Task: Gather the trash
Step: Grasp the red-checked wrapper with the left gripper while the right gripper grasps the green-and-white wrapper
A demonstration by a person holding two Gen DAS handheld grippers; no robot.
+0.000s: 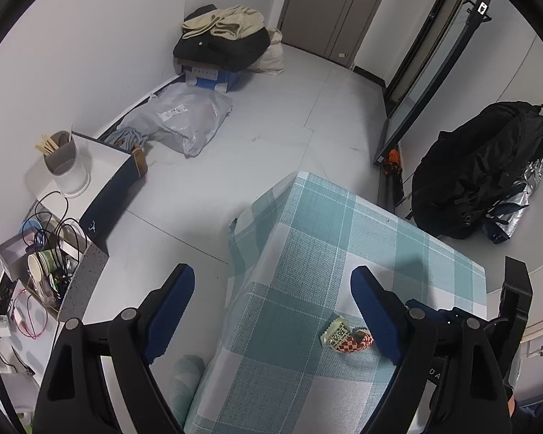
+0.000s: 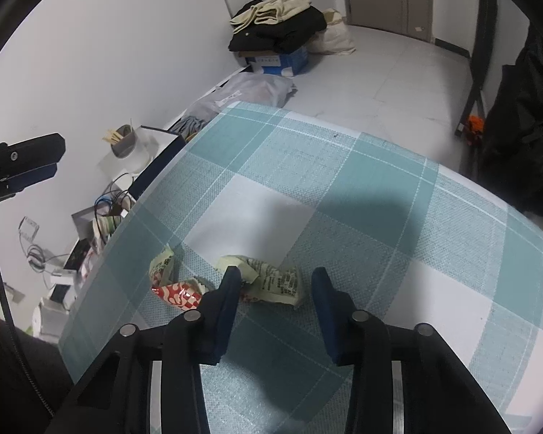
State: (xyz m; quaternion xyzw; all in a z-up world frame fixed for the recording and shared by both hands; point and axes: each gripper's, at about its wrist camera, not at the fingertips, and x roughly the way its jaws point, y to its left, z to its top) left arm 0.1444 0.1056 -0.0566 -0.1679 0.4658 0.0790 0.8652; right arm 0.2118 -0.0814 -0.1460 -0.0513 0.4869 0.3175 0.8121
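Observation:
On the table's teal checked cloth (image 2: 344, 188) lie two wrappers. The crumpled pale green wrapper (image 2: 278, 282) sits between the fingers of my right gripper (image 2: 277, 273). The left finger covers its left end, and a gap shows at the right finger, so that gripper is open. Just left of it lies a red-and-white checked wrapper (image 2: 177, 291) with a pale green end. In the left wrist view that checked wrapper (image 1: 347, 338) rests beside the right finger of my left gripper (image 1: 271, 271). The left gripper stands open over the table's corner with nothing between its fingers.
Left of the table are a white side table (image 1: 101, 159) with a cup of chopsticks (image 1: 63, 161) and a grey box (image 1: 54, 264) of cables and paper cups. On the floor lie a grey parcel bag (image 1: 181, 119), a blue box under clothes (image 1: 217, 50) and a black backpack (image 1: 481, 166).

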